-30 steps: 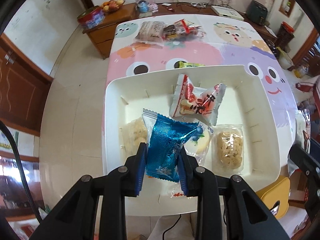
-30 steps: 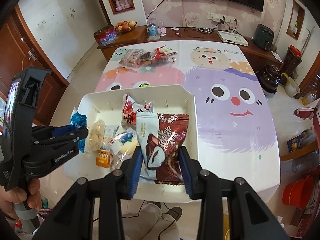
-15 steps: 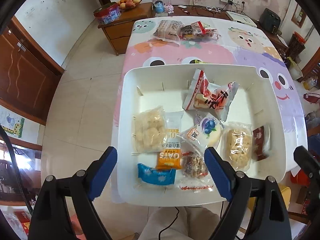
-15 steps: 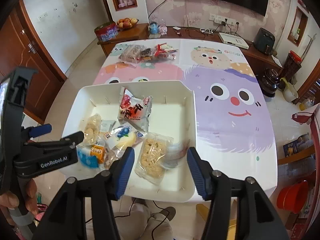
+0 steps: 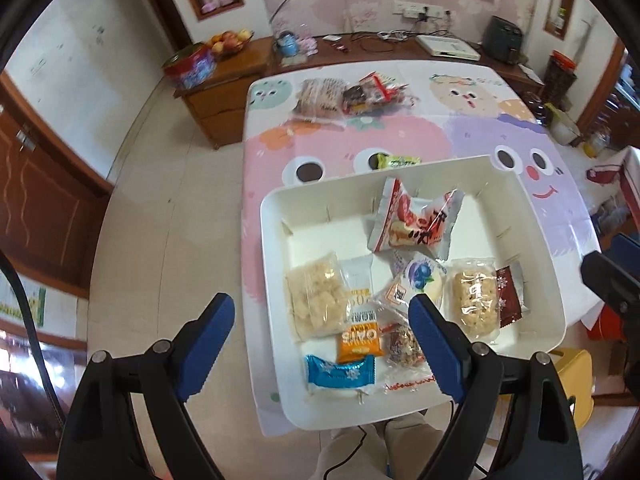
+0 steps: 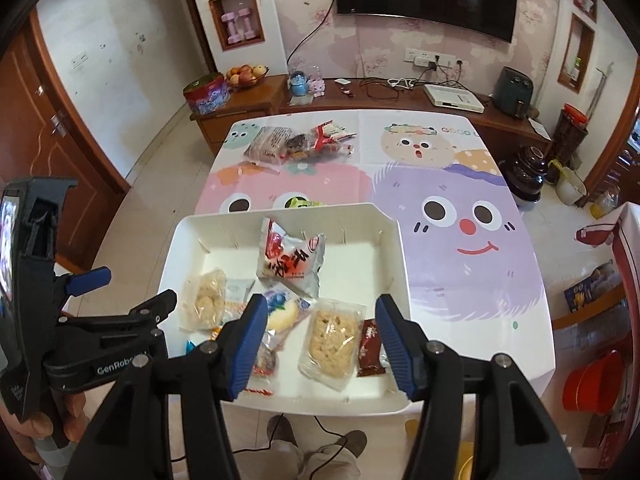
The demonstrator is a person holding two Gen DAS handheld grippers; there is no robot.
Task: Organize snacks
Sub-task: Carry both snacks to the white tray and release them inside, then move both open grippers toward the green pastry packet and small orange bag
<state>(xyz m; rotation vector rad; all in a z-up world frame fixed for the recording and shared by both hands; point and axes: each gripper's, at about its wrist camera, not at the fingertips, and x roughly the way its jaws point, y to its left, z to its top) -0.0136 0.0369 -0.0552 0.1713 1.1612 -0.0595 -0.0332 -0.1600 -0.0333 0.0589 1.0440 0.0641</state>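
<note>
With both pairs of jaws just spread apart, nothing clamped. Left gripper (image 5: 320, 336) above blue wrapper (image 5: 340, 372) (inside white tray (image 5: 276, 280)); right gripper (image 6: 320, 336) over rice-cracker packet (image 6: 332, 340).

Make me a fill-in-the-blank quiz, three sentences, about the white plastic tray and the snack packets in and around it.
1. The small blue foil packet lies in the white plastic tray at its ____ edge, below the orange oats packet.
2. The dark red snowflake packet lies directly ____ of the clear rice-crisp bar in the right wrist view.
3. The small yellow-green packet lies ____ the tray, on the cartoon tablecloth.

Missing words: near; right; outside
</note>
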